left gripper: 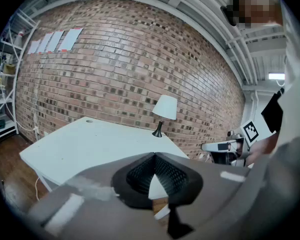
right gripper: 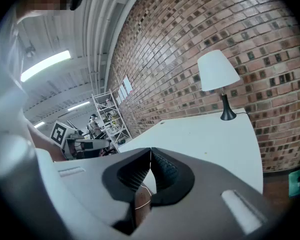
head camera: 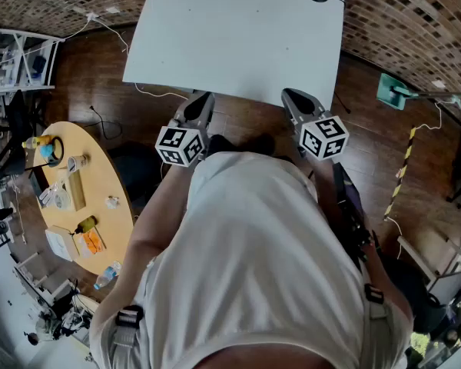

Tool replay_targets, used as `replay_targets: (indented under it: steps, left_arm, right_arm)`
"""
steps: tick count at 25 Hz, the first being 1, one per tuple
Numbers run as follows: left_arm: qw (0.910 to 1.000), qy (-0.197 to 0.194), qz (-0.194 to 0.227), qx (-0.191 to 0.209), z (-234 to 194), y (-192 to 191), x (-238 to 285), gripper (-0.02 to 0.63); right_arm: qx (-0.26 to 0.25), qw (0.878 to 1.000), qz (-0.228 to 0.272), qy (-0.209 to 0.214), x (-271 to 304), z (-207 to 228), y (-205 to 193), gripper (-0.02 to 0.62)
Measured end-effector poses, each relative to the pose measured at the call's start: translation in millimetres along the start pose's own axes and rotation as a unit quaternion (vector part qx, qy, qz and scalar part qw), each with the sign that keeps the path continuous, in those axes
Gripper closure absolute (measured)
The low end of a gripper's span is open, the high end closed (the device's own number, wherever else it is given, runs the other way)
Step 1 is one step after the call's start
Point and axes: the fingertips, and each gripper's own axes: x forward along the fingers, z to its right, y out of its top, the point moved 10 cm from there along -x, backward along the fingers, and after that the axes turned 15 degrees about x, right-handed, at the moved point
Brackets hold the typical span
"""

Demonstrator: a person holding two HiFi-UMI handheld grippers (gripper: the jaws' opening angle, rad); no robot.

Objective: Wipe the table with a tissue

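Table (head camera: 230, 37) lies ahead of both closed jaws, seemingly apart.

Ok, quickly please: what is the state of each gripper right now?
Left gripper: closed, holding nothing.
Right gripper: closed, holding nothing.

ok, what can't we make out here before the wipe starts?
- Tissue: in no view; it cannot be placed.
- White rectangular table: far end cut off by the head view's top edge; near-side floor hidden by the person's white-shirted torso.
- Oval wooden side table: its clutter is too small to name.
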Motion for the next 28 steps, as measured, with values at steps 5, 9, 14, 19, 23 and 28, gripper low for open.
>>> replay_targets:
  steps: [5, 9, 14, 19, 23, 28]
  left_arm:
    - [0.9997, 0.024, 0.007, -0.007, -19, -2, -17, 0.601]
    - [0.9987, 0.046, 0.003, -0.021, -35, -11, -38, 0.601]
    - [0.9963, 0.076, 0.0, -0.042, -62, -25, -79, 0.601]
    - [0.99, 0.118, 0.0, -0.077, -85, -46, -123, 0.603]
    - [0.9835, 0.154, -0.004, -0.096, -105, -64, -156, 0.603]
    - [0.9718, 0.201, -0.012, -0.122, -119, -90, -203, 0.601]
  right_arm:
    - [-0.01, 1.0, -0.016, 0.01, 19, -14, 1, 0.586]
    - [-0.041, 0.997, -0.051, 0.033, 48, -37, 1, 0.586]
    - [-0.039, 0.994, -0.075, 0.064, 89, -77, -4, 0.586]
    - [-0.058, 0.987, -0.117, 0.091, 126, -114, -11, 0.586]
    - [-0.069, 0.98, -0.142, 0.121, 163, -144, -18, 0.586]
    - [-0.088, 0.965, -0.185, 0.161, 202, -186, -39, 0.586]
